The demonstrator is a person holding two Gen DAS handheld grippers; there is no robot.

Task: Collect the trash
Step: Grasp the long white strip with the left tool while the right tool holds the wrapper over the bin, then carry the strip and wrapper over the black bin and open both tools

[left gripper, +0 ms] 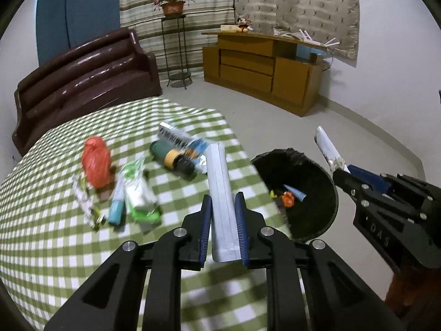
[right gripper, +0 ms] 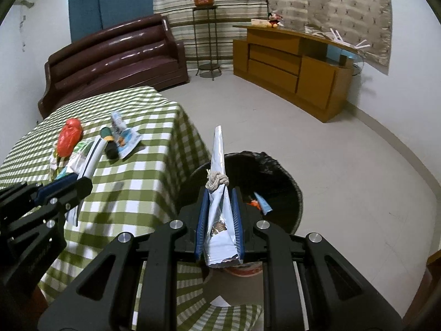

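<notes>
Two grippers: both loaded, each clamped on one piece of trash.
Left gripper [left gripper: 223, 207]: jaws pressed on a long flat pale-grey box [left gripper: 220, 193], held just above the green-and-white checked tablecloth [left gripper: 55, 248], near the table's right edge.
Right gripper [right gripper: 219, 207]: jaws pressed on a crumpled silver-white foil packet tied with string [right gripper: 217, 165], poised over the near rim of the bin.
Bin: round black wicker basket lined with a black bag [right gripper: 286, 187], on the floor just right of the table; it already held a small orange scrap and a pale-blue tube.
Trash left on table: red plastic bag knotted into a lump [left gripper: 95, 165], green-and-white wrappers [left gripper: 140, 198], a dark green cylinder with a yellow band [left gripper: 171, 160], a blue-and-white printed sachet [left gripper: 182, 140].
Step in hand: carrying picked items to the bin.
Next move, judged: right jaws part over the basket mouth; left gripper swings right, past the table edge, before releasing.
</notes>
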